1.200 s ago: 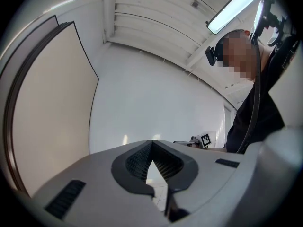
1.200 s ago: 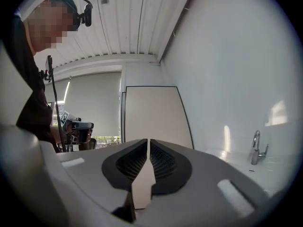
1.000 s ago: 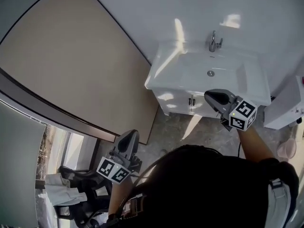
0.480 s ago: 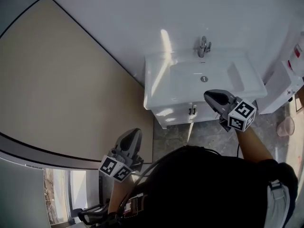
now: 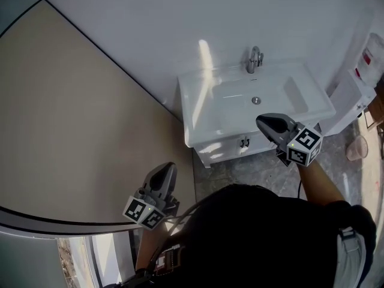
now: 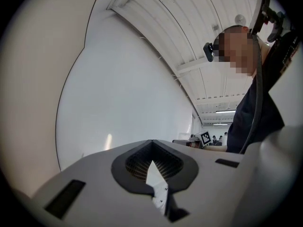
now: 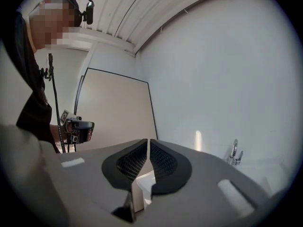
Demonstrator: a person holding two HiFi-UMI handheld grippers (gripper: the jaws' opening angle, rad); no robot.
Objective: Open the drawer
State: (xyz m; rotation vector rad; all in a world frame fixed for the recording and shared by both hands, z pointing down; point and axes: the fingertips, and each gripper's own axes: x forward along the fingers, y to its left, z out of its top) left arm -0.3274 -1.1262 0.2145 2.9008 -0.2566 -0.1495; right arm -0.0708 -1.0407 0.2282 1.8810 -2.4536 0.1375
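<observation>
Covering part of vanity cabinet (image 5: 223, 150), right gripper (image 5: 263, 120)

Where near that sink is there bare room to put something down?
The flat ledge of the sink left of its bowl is bare, as is the floor before the cabinet. The right side is crowded: a white unit beside it, a pink bucket nearby.

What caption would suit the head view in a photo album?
Person standing before a white sink and its cabinet, left tool and right tool both shut and empty.
</observation>
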